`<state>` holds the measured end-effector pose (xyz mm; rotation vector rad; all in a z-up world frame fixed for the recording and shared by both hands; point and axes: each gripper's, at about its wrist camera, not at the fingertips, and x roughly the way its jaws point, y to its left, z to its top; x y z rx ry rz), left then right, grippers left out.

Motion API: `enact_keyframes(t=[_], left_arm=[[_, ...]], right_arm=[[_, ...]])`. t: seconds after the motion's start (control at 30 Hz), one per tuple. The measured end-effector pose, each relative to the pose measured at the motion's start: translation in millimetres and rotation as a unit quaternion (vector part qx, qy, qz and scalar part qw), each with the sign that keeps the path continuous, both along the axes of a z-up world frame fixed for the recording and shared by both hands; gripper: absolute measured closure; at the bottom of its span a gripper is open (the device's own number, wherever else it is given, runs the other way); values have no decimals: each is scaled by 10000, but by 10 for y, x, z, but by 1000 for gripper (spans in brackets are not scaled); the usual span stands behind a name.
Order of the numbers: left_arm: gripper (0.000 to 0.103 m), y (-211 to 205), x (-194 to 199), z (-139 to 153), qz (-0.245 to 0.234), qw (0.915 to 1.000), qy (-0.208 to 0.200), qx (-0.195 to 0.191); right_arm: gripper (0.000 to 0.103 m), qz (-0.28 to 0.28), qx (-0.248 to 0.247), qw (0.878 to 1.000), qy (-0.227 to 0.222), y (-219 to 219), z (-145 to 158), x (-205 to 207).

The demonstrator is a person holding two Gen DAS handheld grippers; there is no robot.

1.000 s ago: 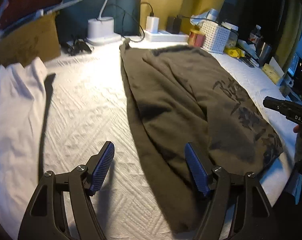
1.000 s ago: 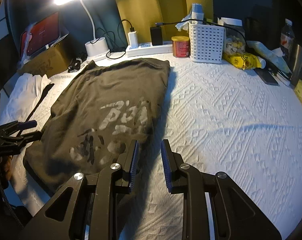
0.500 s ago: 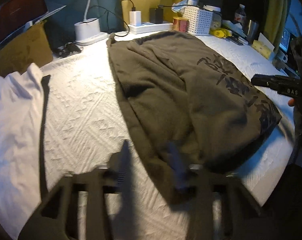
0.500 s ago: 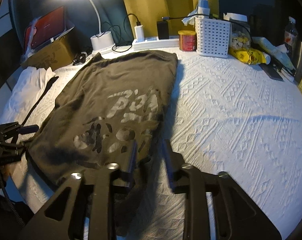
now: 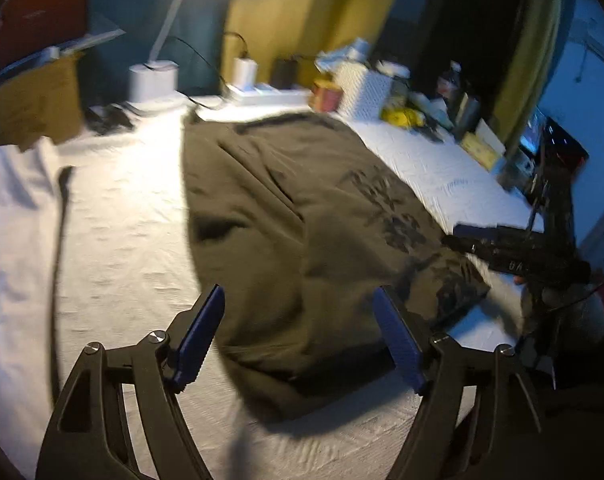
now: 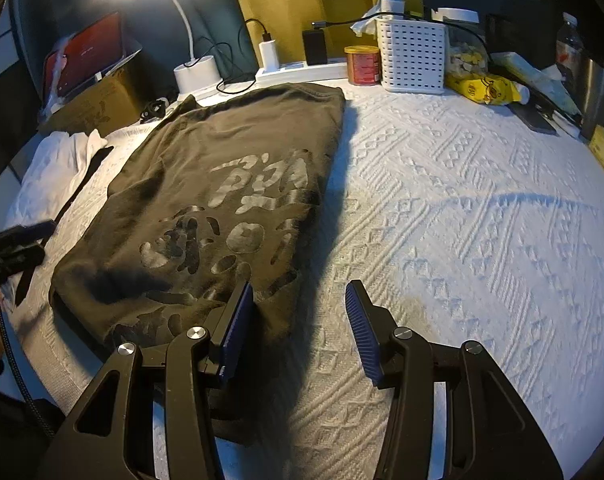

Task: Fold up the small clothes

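A dark olive garment (image 5: 294,216) with a grey printed design lies folded lengthwise on the white textured bedspread (image 5: 114,240); it also shows in the right wrist view (image 6: 222,200). My left gripper (image 5: 300,334) is open and empty, above the garment's near left end. My right gripper (image 6: 298,328) is open and empty, at the garment's near right corner, its left finger over the cloth. Each gripper shows in the other's view, the right one (image 5: 501,248) and the left one (image 6: 18,240).
A white garment (image 6: 54,164) with a black strap lies at the left. A lamp base (image 6: 196,76), power strip (image 6: 302,68), red tin (image 6: 361,65), white basket (image 6: 411,56) and yellow packet (image 6: 483,90) line the back. A cardboard box (image 6: 98,106) stands back left.
Both grippers have opened wider; the left one narrowed half a second ago, then spread. The left view has swung up and right, now blurred. The right gripper moved closer to the garment's corner.
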<state>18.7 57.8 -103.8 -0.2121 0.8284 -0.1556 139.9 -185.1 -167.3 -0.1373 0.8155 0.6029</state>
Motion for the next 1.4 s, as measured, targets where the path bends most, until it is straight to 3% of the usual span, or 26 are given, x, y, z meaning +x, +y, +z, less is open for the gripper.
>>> enact_keyframes(t=[0.03, 0.1, 0.13, 0.23, 0.43, 0.6, 0.67, 0.7, 0.8, 0.9, 1.1, 1.2, 1.3, 1.37, 1.4], left_arm=[[27, -32, 49, -72, -81, 9999, 100, -15], [61, -82, 100, -206, -250, 9991, 328, -131], [83, -105, 106, -240, -338, 9986, 384, -167], [99, -169, 10, -185, -461, 9984, 308, -103], [100, -116, -227, -54, -394, 9987, 306, -85], [100, -91, -254, -148, -364, 9983, 419, -202], [100, -77, -245, -173, -342, 9980, 450, -273], [100, -85, -245, -183, -365, 9980, 452, -237], [100, -94, -251, -184, -425, 9978, 457, -207], [99, -92, -254, -172, -464, 9973, 513, -225], [96, -150, -289, -169, -607, 9957, 629, -317], [88, -226, -322, -142, -719, 9953, 608, -211], [70, -293, -339, -74, -793, 9953, 512, -192], [49, -293, -341, -41, -745, 9959, 416, -292], [47, -282, -331, -41, -658, 9964, 384, -360]], right_arm=[[52, -5, 10, 10000, -2, -10, -1, -11], [52, -4, -9, 10000, -10, -17, -7, -29], [52, 1, -28, 10000, -21, -22, -9, -40], [52, 57, 4, 10000, -2, -41, -20, -83], [52, 148, -32, 9998, 86, -60, -74, -210], [52, 217, 28, 9997, 127, -62, -93, -373], [62, 289, 55, 9995, 128, -48, -100, -444], [81, 377, 75, 9992, 143, -31, -114, -486], [93, 442, 74, 9990, 57, -2, -129, -573], [98, 430, 14, 9991, -39, -7, -84, -602], [99, 393, -280, 9986, -196, -48, -49, -711], [99, 367, -370, 9985, -181, -95, -31, -709], [98, 346, -465, 9980, -272, -156, 48, -712], [98, 313, -486, 9978, -335, -200, 99, -729], [98, 317, -486, 9978, -320, -216, 109, -740]])
